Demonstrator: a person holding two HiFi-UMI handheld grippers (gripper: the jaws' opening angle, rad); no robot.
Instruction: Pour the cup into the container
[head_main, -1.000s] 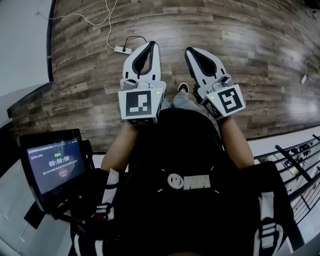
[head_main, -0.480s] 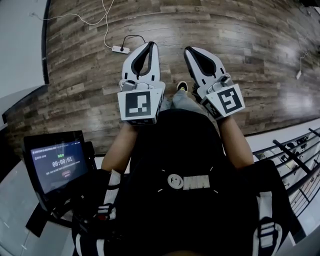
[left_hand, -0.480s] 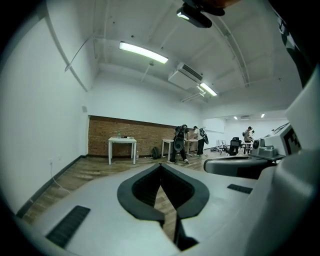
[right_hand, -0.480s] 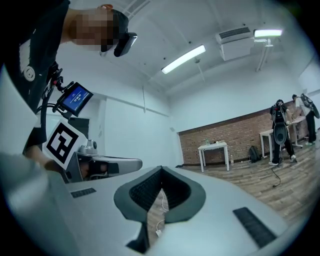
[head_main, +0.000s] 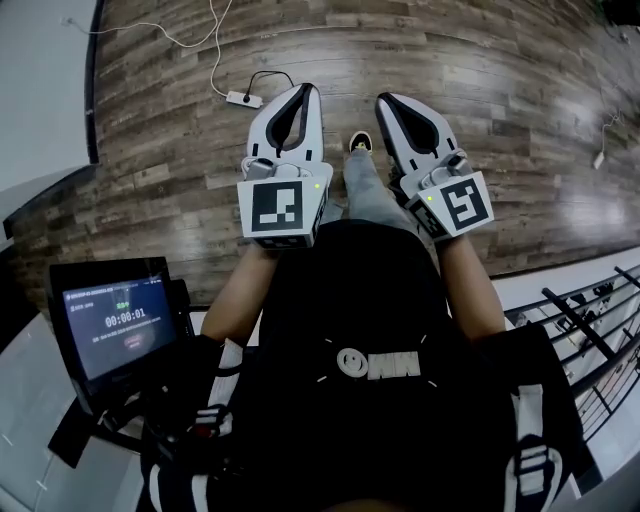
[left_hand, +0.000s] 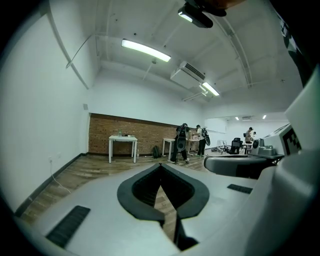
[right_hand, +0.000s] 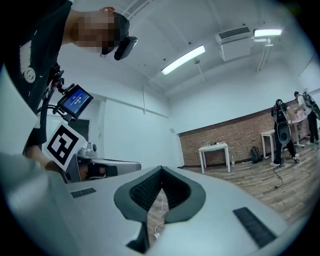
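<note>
No cup or container shows in any view. In the head view both grippers are held side by side in front of the person's chest, above a wooden floor. My left gripper has its jaws shut tip to tip with nothing between them, as its own view confirms. My right gripper is likewise shut and empty. Each gripper appears at the edge of the other's view: the right gripper and the left gripper's marker cube.
A tablet screen on a mount sits at the lower left. A power strip with cables lies on the floor ahead. The person's shoe is between the grippers. White tables and standing people are by a far brick wall.
The person's leg and shoe have swung forward between the grippers. Both grippers have stayed shut and shifted only slightly.
</note>
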